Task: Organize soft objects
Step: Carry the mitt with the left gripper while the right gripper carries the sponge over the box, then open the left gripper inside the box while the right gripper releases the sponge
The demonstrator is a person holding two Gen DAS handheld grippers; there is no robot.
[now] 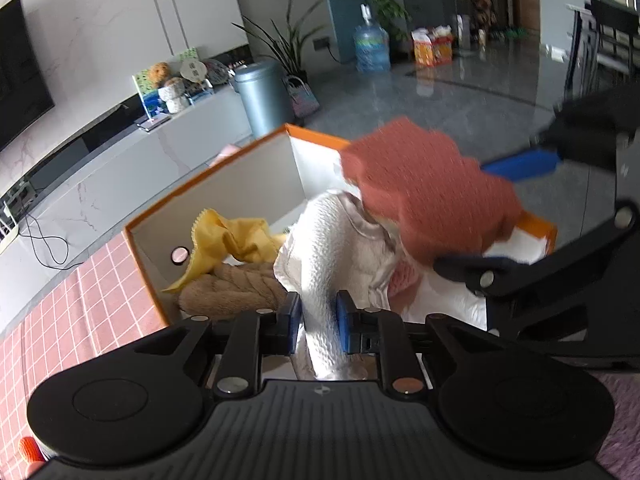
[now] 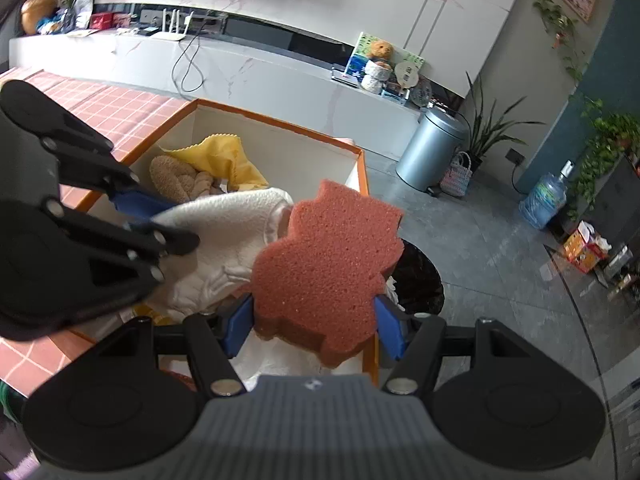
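left gripper [image 1: 318,322]: blue pads pinched on a fold of white cloth [image 1: 340,248], which drapes ahead of it into the orange-rimmed box [image 1: 208,176]. right gripper [image 2: 314,326]: pads clamped on a terracotta sponge [image 2: 324,264], held above the box's near corner. beyond the cloth, inside the box, lie a yellow cloth [image 1: 232,240] and a tan plush toy [image 1: 236,288].

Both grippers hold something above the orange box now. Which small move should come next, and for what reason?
Probably lower the right gripper a little and open it. It is shut on the pink sponge, which hangs over the orange-rimmed box, just above the white cloth held by the left gripper. The yellow cloth already lies inside.
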